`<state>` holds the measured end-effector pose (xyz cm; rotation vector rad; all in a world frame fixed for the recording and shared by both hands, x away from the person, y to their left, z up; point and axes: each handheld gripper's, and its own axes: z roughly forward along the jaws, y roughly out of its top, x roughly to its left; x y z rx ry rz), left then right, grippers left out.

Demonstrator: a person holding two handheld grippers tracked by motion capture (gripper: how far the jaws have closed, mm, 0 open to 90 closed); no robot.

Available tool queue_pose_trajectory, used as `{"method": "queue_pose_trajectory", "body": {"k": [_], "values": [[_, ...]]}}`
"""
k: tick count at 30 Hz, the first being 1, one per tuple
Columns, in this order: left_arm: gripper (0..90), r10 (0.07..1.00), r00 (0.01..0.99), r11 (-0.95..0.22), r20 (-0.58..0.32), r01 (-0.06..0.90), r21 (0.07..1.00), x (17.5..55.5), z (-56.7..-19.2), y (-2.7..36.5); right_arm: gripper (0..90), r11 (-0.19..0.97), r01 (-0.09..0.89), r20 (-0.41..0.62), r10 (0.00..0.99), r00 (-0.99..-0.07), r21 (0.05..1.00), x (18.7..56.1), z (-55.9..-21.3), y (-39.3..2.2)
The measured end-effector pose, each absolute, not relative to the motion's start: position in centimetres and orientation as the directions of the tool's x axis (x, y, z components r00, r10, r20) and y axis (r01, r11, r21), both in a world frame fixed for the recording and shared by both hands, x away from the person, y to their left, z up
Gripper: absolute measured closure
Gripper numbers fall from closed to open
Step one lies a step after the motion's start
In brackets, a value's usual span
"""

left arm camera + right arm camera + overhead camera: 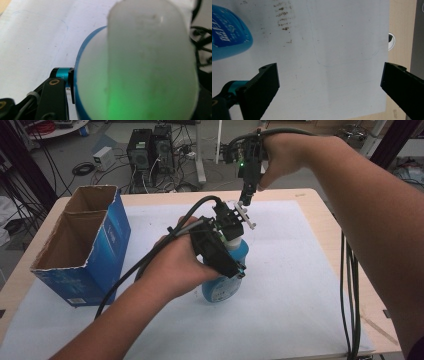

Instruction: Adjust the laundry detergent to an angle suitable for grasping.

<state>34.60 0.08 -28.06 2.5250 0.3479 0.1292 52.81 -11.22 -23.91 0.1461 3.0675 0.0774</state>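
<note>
Left hand-held gripper (227, 227) is clenched on the white neck of the blue bottle (225, 280) at mid-tabletop (310, 200), steadying it upright. Right hand-held gripper (246, 202) hangs released just above, likely ready for the cap. Open box (95, 240) waits at left.

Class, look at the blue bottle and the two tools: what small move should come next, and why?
Probably lower the right tool onto the white cap. The left tool is shut on the blue bottle and steadies it, while the right one hangs open just above.
</note>
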Motion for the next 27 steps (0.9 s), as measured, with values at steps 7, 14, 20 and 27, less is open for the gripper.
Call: {"method": "queue_pose_trajectory", "body": {"k": [7,14,20,27], "values": [[41.0,0.076,0.997,-0.856,0.013,0.058,0.514,33.9,-26.9,1.7,1.3,0.995,0.086,-0.062,0.088,-0.994,0.042,52.2,-23.9,-10.8],[41.0,-0.038,0.999,-0.855,-0.001,-0.032,0.518,33.5,-26.3,3.4,1.3,0.997,0.061,-0.055,0.064,-0.996,0.057,51.5,-23.9,-10.4],[41.0,-0.090,0.995,-0.850,-0.047,-0.052,0.525,33.6,-26.0,5.3,1.3,0.997,0.059,-0.045,0.061,-0.997,0.049,50.6,-24.4,-10.5],[41.0,-0.152,0.987,-0.841,-0.059,-0.097,0.533,33.7,-26.1,6.5,1.3,0.998,0.045,-0.044,0.048,-0.998,0.049,50.0,-24.7,-10.5]]}}
